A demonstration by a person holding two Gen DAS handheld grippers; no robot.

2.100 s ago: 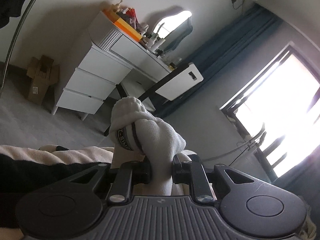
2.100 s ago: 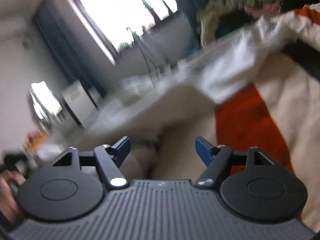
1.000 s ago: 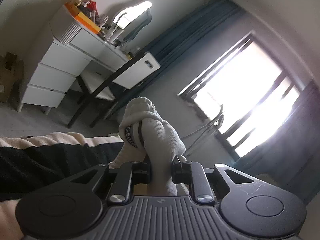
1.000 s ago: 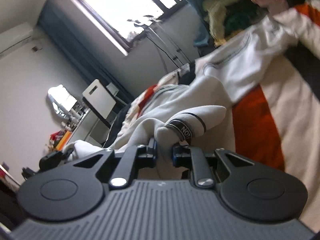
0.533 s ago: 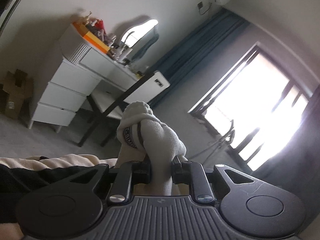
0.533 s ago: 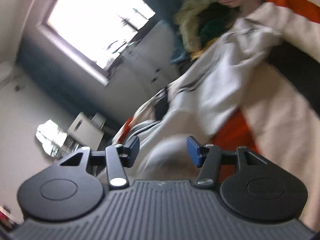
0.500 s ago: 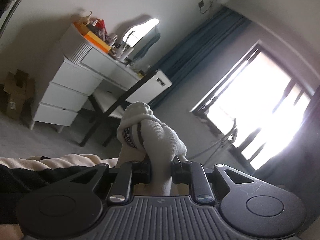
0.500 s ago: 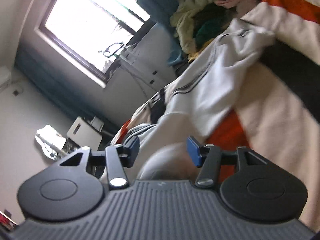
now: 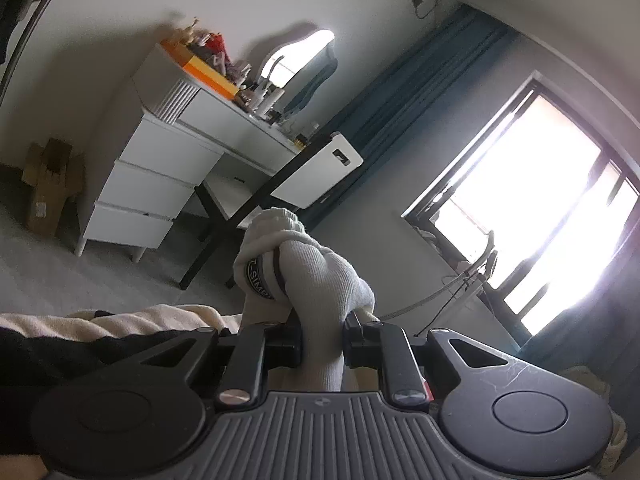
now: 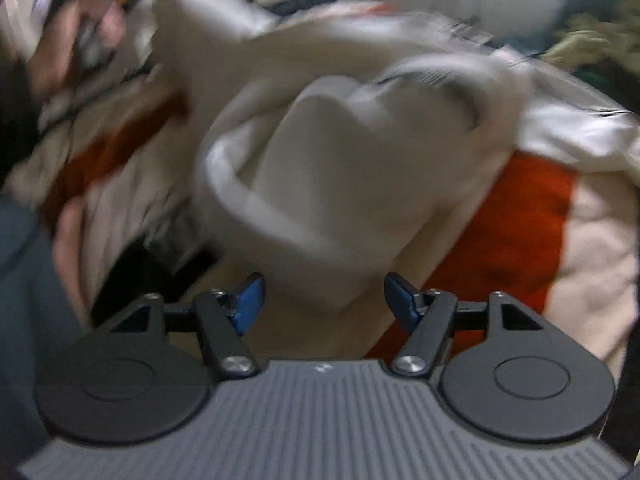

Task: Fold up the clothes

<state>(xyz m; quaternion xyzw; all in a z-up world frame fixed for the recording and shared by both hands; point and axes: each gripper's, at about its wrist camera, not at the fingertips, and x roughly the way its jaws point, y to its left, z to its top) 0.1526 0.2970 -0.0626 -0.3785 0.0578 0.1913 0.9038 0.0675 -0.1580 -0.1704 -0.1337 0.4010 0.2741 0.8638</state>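
Here the left gripper (image 9: pixel 322 334) pinches a ribbed white sock (image 9: pixel 308 276).

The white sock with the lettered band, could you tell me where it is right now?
In the left wrist view the white sock is clamped in the left gripper, held up in the centre, in front of the black-legged chair and white dresser.

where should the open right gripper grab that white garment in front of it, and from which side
Take the rounded folded edge nearest the right gripper, coming straight forward and slightly down along the fingers. The white garment bulges toward the open jaws there, with its fold raised off the orange and cream blanket, so one pinch should catch the layers without the bedding. The view is blurred, so this is tentative.
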